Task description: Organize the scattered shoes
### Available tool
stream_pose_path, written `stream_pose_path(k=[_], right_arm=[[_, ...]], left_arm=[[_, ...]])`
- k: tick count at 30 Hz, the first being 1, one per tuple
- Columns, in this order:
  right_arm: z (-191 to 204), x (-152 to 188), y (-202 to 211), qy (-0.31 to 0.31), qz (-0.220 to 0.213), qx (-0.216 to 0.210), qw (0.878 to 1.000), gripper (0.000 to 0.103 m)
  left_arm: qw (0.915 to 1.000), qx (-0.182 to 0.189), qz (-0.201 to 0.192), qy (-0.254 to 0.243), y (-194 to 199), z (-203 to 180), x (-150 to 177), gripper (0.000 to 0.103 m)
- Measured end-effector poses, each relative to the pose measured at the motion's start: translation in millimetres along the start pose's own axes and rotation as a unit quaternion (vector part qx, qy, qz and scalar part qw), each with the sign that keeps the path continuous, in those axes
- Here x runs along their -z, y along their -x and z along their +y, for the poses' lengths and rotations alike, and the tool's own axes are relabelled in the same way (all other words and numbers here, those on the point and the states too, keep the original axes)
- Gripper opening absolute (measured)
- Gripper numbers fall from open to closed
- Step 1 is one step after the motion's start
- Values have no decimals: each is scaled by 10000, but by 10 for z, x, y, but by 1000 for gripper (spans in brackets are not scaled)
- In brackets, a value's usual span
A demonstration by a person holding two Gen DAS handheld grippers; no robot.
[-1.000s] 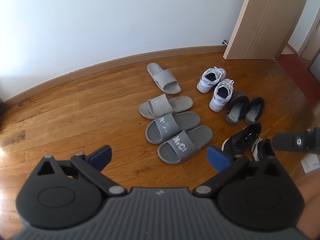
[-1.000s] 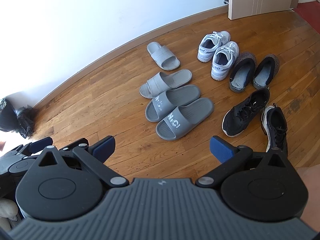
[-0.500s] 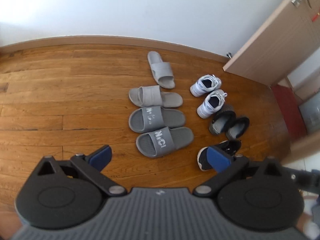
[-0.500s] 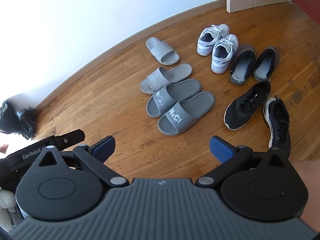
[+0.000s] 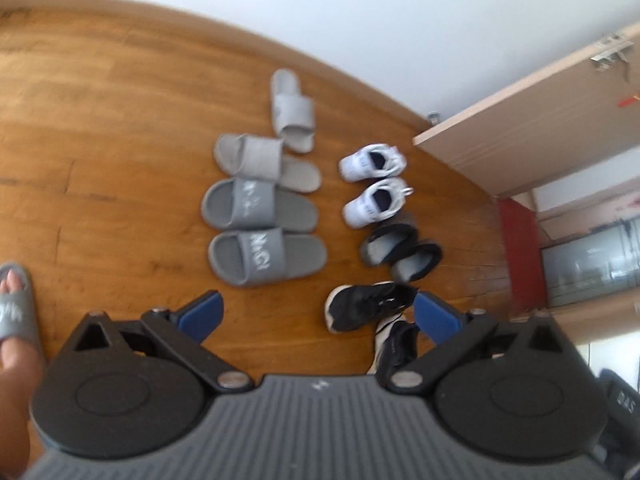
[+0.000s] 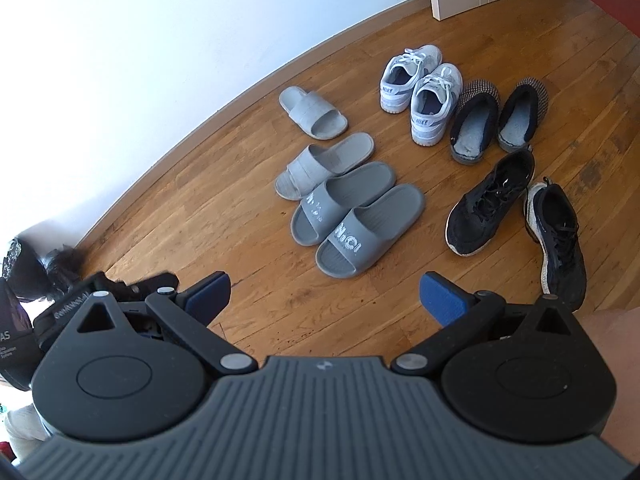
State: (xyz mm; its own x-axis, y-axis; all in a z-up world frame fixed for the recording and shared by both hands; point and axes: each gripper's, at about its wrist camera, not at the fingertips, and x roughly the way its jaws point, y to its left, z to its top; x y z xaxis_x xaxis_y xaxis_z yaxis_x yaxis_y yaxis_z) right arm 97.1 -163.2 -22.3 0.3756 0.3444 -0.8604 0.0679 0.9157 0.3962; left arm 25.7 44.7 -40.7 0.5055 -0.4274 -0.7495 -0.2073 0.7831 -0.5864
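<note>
Both grippers, left gripper (image 5: 316, 312) and right gripper (image 6: 324, 292), hung wide and empty; the splayed black sneakers (image 6: 492, 200) looked best gripped by the heel collar.

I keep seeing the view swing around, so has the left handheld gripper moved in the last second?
Yes. In the left wrist view the beige door has swung from top centre to the right edge, so the left gripper has turned and shifted leftwards.
</note>
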Motion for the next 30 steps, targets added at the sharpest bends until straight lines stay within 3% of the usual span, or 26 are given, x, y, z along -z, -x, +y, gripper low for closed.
stream_pose_path(k=[4,9,12,16,17,18,21,23,24,25,27,30], right_arm=[[-3,5,21,0,-93,-3,10000,103],[-39,-10,131,48,-507,-35,9987,103],[-61,-19,198,77,-754,-55,9971,103],[-216,-127,361,-128,-1251,-170,9919,103],[-268,-152,403,-199,-1403,-228,9896,103],[-327,-179,439,-304,-1507,-296,9877,103],[-517,-267,532,-670,-1691,-555,9817,103],[-630,-304,554,-890,-1690,-793,9784,103],[-671,-307,539,-992,-1656,-860,9774,103],[-711,-309,524,-1094,-1622,-926,9763,103],[-793,-314,495,-1296,-1552,-1059,9736,103],[-915,-321,451,-1599,-1446,-1257,9684,103]], left_arm=[[9994,260,-214,7,43,-3,1,103],[9991,238,-353,56,63,19,-38,103],[9992,-125,-144,-359,-4,-7,-167,102],[9910,-1013,-203,-848,-86,52,-490,100],[9895,-1129,-186,-888,-120,70,-575,97],[9882,-1214,-154,-925,-154,85,-653,87],[9850,-1156,-41,-1284,-220,31,-766,78],[9781,-1158,-163,-1720,-217,-49,-769,78],[9657,-1290,-342,-2228,-224,-143,-750,78],[9618,-1334,-390,-2359,-232,-154,-735,78],[9345,-1682,-635,-3073,-325,-256,-660,78],[9335,-1738,-429,-3107,-497,-203,-647,78]])
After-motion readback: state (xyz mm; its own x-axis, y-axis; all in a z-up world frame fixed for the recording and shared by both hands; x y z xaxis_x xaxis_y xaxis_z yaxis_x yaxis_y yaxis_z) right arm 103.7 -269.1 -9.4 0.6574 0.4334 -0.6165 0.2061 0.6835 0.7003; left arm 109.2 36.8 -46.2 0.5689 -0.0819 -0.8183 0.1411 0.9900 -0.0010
